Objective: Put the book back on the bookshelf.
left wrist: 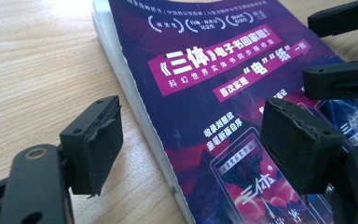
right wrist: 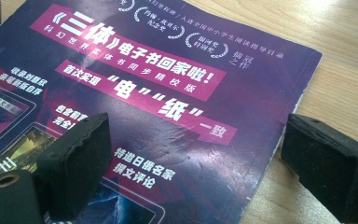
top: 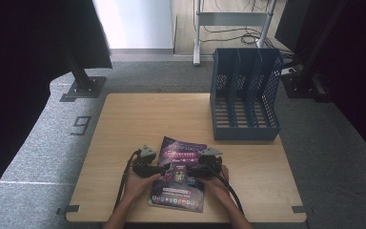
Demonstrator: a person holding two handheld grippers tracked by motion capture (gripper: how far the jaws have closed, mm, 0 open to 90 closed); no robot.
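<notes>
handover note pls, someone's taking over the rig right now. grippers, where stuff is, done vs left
Left hand-held gripper: open, jaws straddling the book's left edge, nothing gripped.
Right hand-held gripper: open, jaws straddling the book's right edge, nothing gripped.
Book lies flat, cover up, at the near edge of the table.
Blue file rack stands at the far right, its slots look empty.
Done: both grippers placed at the book.
Left: close on it and lift; likely it goes into the rack.

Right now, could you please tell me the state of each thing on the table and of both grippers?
Magazine: closed, lying flat, cover up, not gripped.
File rack: upright, its compartments empty.
Left gripper: open, jaws either side of the magazine's edge.
Right gripper: open, jaws either side of the opposite edge.
</notes>
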